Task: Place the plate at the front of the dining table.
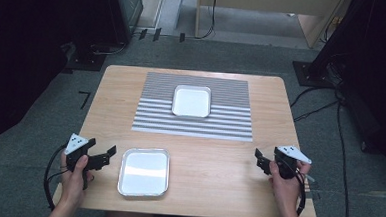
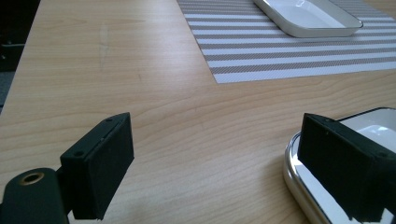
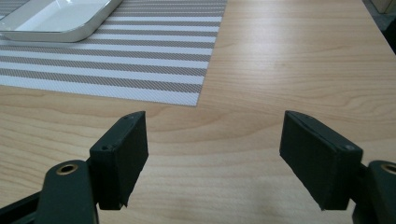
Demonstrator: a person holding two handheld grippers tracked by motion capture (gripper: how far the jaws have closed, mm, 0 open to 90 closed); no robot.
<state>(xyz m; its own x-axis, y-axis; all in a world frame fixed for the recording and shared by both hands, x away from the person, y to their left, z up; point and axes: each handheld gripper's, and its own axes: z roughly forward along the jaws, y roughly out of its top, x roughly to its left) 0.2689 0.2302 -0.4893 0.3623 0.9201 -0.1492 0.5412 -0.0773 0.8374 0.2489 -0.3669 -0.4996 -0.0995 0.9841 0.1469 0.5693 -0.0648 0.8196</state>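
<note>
Two trays here — metal tray (image 1: pixel 144 172) near-left on the table (image 1: pixel 218 160), just beside my left gripper (image 1: pixel 109 153). Both sets of jaws spread, holding nothing; right gripper (image 1: pixel 260 160) well apart. Looks light, stiff, slippery — I'd pinch the left rim.

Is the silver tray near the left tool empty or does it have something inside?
Empty. The silver tray shows only its bare, shiny bottom in the high view; nothing lies inside it.

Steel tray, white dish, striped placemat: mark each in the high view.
steel tray (image 1: pixel 144 171), high view, middle of its shiny floor
white dish (image 1: pixel 192 101), high view, middle of its flat floor
striped placemat (image 1: pixel 153 114), high view, bare stripes left of the dish
</note>
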